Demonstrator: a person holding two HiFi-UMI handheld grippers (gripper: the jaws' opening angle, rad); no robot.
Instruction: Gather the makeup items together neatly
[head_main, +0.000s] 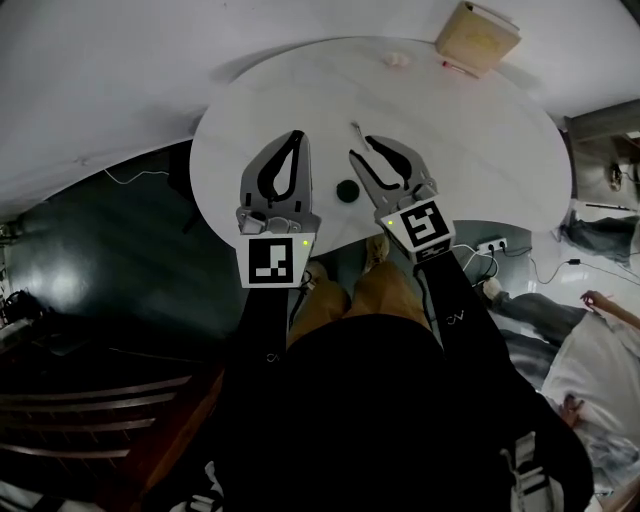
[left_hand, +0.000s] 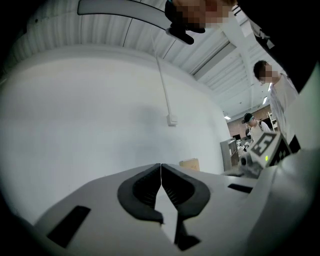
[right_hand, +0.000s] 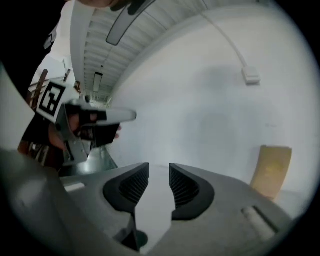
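The round white table lies below both tools. Your left gripper has its jaws pressed together with nothing between them. Your right gripper stands narrowly parted and empty. A cardboard box sits at the table's far edge. The small black round container rests on the table between both grippers, untouched.

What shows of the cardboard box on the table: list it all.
The cardboard box is plain tan and looks like stiff card, closed as far as shows. It stands at the far edge of the round white table. In the right gripper view it stands upright, taller than wide. It rests on the tabletop. A thin reddish stick lies right by its near side; whether they touch is unclear. No print can be made out.
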